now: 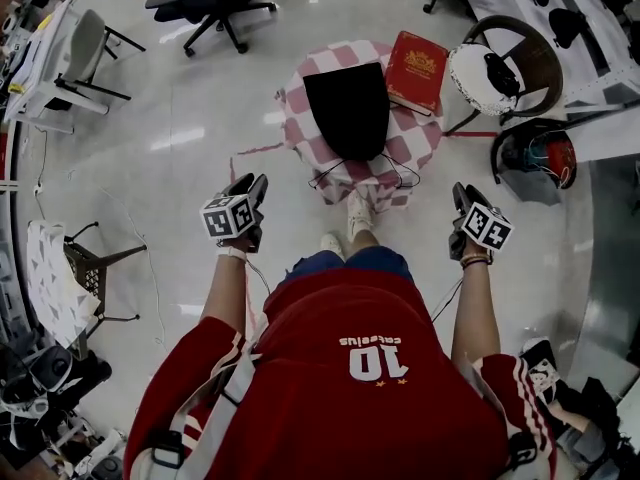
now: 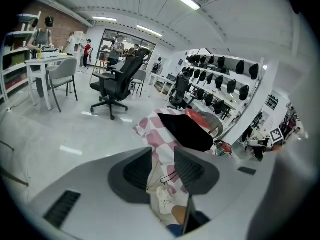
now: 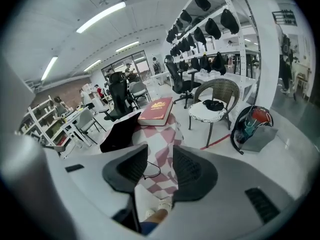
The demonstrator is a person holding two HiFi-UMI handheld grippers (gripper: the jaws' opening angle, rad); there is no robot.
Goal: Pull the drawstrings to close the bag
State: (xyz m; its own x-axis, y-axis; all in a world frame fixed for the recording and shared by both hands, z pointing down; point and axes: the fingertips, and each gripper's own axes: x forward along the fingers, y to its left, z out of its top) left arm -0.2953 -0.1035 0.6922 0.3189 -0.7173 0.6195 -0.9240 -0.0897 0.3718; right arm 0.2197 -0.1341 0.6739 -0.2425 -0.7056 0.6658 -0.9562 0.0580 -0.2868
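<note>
Red book (image 1: 416, 70) beside black bag (image 1: 347, 108) on checked cloth (image 1: 308, 96); wicker chair (image 1: 470, 78) nearby

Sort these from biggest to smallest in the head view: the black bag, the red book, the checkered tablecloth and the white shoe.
1. checkered tablecloth
2. black bag, lying on the cloth
3. red book, a bit smaller than the bag
4. white shoe, smallest, though it is down on the floor, farther from the camera
</note>
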